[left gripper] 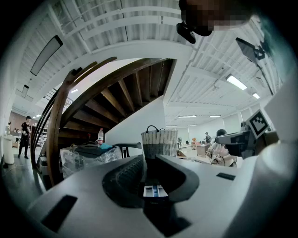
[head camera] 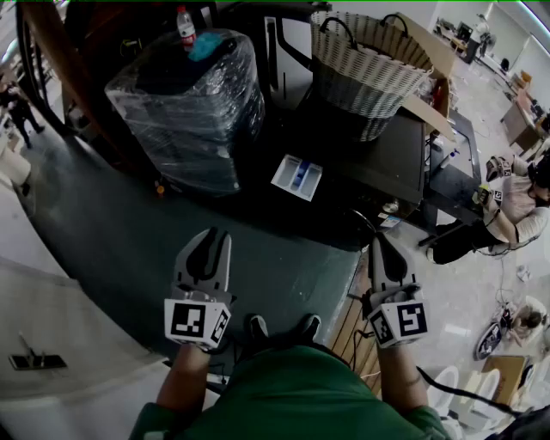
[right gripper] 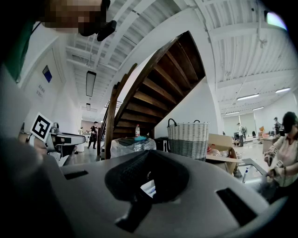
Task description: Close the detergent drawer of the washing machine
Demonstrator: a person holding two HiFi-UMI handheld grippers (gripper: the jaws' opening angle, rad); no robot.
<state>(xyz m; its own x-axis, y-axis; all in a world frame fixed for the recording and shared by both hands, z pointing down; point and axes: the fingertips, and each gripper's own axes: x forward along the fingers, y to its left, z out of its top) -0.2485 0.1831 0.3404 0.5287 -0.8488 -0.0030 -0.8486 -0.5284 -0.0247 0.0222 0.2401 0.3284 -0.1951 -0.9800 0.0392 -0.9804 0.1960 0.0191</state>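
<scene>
Head view only: detergent drawer [head camera: 296, 177] sticks out of the dark washing machine [head camera: 391, 159], white tray with a blue insert, open side up. It sits well ahead of both grippers, with bare dark floor between. A wicker basket [head camera: 369, 60] stands on top of the machine. A plastic-wrapped bundle [head camera: 185, 107] sits left of the drawer with a bottle [head camera: 186, 26] on it.

Gripper views only: a wooden staircase [left gripper: 116, 88] rises behind the bundle, with ceiling lights above. A cardboard box [right gripper: 223, 144] sits beside the basket. In each gripper view the drawer shows only as a small white-blue patch through the slit between the jaws, far behind them.

Left gripper [head camera: 212, 234]: jaws drawn together with just a narrow slit. Nothing is clamped, the ribbed pad is bare, and it touches nothing.

Right gripper [head camera: 381, 238]: same, jaws closed up and empty, held in free air to the right of the left one, at about the same height.

Both point roughly toward the machine. A seated person [head camera: 516, 206] is off to the right.
</scene>
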